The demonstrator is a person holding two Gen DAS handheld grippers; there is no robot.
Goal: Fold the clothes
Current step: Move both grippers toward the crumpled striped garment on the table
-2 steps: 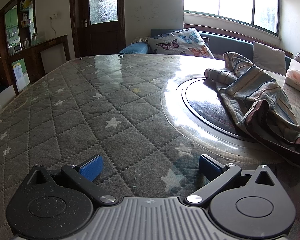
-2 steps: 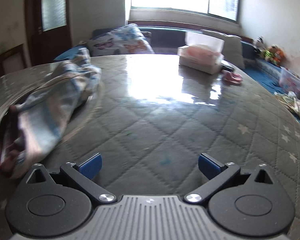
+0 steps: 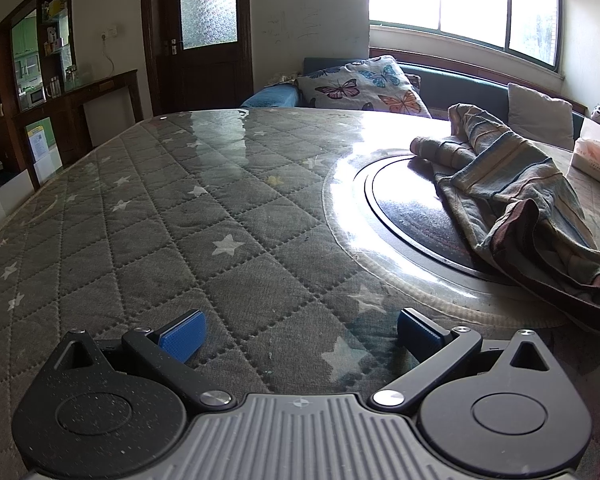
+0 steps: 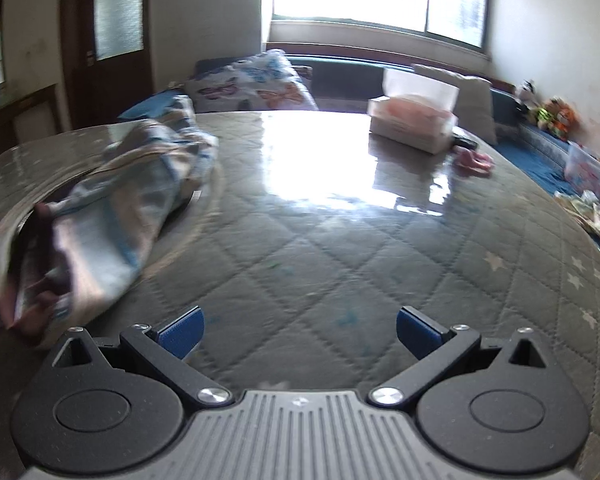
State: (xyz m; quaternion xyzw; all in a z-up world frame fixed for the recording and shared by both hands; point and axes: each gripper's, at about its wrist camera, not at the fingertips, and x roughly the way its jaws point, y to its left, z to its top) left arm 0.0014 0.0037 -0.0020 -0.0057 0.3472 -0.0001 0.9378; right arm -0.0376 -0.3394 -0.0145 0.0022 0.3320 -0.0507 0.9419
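Observation:
A crumpled striped garment [image 3: 516, 196], grey-blue with dark red lining, lies on the round glass turntable [image 3: 384, 216] of the table. In the left wrist view it is ahead and to the right. My left gripper [image 3: 300, 336] is open and empty, low over the quilted star-patterned table cover [image 3: 172, 240]. In the right wrist view the same garment [image 4: 100, 216] lies ahead and to the left, blurred. My right gripper [image 4: 298, 334] is open and empty, apart from the garment.
A tissue box [image 4: 414, 120] and a small pink item [image 4: 474, 160] sit at the table's far right. A butterfly cushion [image 3: 364, 88] and a sofa stand behind the table. A dark door [image 3: 204, 36] and shelves [image 3: 40, 64] are at the left.
The right wrist view has shifted slightly and is blurred by motion. The left wrist view is unchanged.

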